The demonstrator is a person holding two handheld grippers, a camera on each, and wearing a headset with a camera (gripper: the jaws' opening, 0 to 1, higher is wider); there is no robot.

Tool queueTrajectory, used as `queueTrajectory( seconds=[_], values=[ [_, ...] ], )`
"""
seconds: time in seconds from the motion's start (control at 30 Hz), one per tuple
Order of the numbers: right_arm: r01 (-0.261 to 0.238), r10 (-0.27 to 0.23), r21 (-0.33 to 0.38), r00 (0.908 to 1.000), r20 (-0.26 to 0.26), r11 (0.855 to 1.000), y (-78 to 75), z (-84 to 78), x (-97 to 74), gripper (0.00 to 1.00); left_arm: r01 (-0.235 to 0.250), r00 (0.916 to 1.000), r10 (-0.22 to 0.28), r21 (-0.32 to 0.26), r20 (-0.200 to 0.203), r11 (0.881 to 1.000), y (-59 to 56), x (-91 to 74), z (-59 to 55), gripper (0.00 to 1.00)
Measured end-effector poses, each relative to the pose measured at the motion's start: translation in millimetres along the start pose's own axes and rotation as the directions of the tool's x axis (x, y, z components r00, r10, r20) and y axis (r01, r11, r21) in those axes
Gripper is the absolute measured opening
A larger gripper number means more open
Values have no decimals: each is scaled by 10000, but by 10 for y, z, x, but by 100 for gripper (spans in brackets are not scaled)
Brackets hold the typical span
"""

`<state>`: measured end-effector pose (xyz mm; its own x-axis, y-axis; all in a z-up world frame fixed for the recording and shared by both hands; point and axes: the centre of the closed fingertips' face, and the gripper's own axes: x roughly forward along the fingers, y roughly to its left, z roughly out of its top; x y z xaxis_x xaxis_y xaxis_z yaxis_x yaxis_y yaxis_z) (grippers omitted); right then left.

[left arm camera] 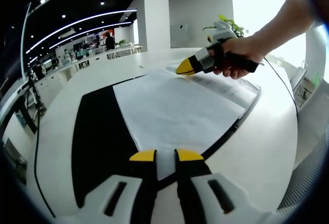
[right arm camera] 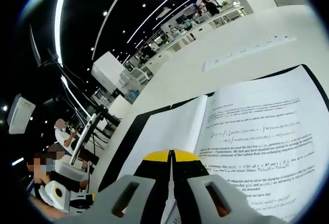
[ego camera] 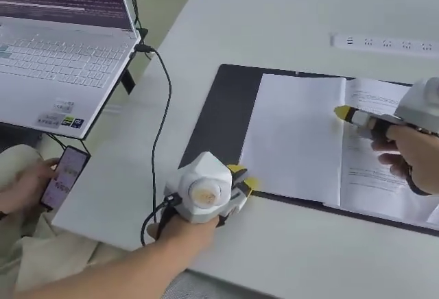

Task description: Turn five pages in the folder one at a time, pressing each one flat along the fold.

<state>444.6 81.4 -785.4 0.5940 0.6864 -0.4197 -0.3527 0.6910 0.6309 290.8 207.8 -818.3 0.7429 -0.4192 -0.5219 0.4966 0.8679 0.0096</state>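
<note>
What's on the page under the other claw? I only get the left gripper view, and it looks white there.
Observer: The right-hand page is printed with lines of text and formulas.
Child: Is that claw shut?
Observer: Yes, the right claw has its yellow tips pressed together.
Child: Is anything else nearby?
Observer: An open laptop sits to the left of the folder.
</note>
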Motion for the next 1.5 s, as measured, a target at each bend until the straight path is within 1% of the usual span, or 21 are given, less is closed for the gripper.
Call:
queueTrajectory(
  seconds=[0.07,0.2,0.23,0.33,0.37,0.47,0.57,0.63,0.7,0.8,0.87,0.9,0.97,1.07,1.13,1.17,1.23,1.27,1.3,1.37,1.5],
  values=[
    [196,-194,412,9998,-64,9990,-141,64,89,0,-4,10000,4,-19,31,10000,1,0,1,12],
    [192,-193,954,9998,3,9953,-271,177,219,0,-8,10000,8,-24,48,10000,5,4,2,12],
    [175,-189,1070,9997,120,9941,-307,223,253,0,0,10000,0,-11,46,10000,7,6,1,12],
    [189,-234,1425,9993,304,9896,-364,285,321,0,3,10000,-2,-32,76,10000,14,15,-6,12],
    [177,-247,1530,9987,439,9881,-384,321,345,0,0,10000,0,-35,89,10000,16,17,-7,12],
    [167,-263,1669,9981,558,9858,-442,386,424,0,-13,9999,15,-99,162,10000,20,18,-9,12],
    [217,-359,2005,9971,678,9794,-496,455,487,0,-25,9998,28,-145,214,9999,19,14,-6,12],
    [331,-532,2184,9948,864,9753,-555,536,543,0,-29,9997,33,-179,225,9998,19,14,-6,12],
    [368,-602,2310,9936,955,9723,-580,578,583,0,-31,9997,35,-199,237,9998,21,15,-8,12],
    [547,-854,2400,9891,1196,9692,-635,672,645,0,-27,9997,33,-240,260,9997,21,12,-7,12],
    [629,-935,2407,9886,1182,9686,-660,698,675,0,-19,9996,27,-274,267,9996,20,10,-6,12],
    [668,-999,2536,9878,1197,9650,-672,714,685,0,-7,9996,15,-281,267,9996,21,10,-7,12],
    [754,-1066,2560,9882,1102,9637,-684,705,695,0,12,9996,-5,-280,270,9996,21,11,-8,11],
    [730,-1050,2605,9883,1110,9627,-643,684,661,0,29,9996,-22,-287,265,9996,23,11,-11,12],
    [700,-995,2852,9909,901,9559,-636,640,632,0,39,9997,-32,-312,253,9995,24,13,-14,11],
    [588,-847,3019,9937,735,9515,-616,599,612,0,44,9997,-37,-304,239,9995,24,15,-15,11],
    [479,-679,3113,9962,539,9491,-584,544,570,0,45,9998,-38,-306,218,9995,25,17,-18,11],
    [403,-538,3252,9980,326,9448,-555,490,535,0,55,9997,-48,-325,220,9995,27,18,-19,11],
    [337,-434,3278,9988,222,9441,-535,456,511,0,63,9997,-55,-329,219,9994,27,16,-18,11],
    [158,-173,3388,9998,16,9407,-483,370,447,0,70,9998,-63,-349,212,9994,27,16,-18,11],
    [-92,236,3784,9992,-335,9256,-401,211,321,0,78,9997,-69,-409,214,9991,30,17,-20,11]
  ],
)
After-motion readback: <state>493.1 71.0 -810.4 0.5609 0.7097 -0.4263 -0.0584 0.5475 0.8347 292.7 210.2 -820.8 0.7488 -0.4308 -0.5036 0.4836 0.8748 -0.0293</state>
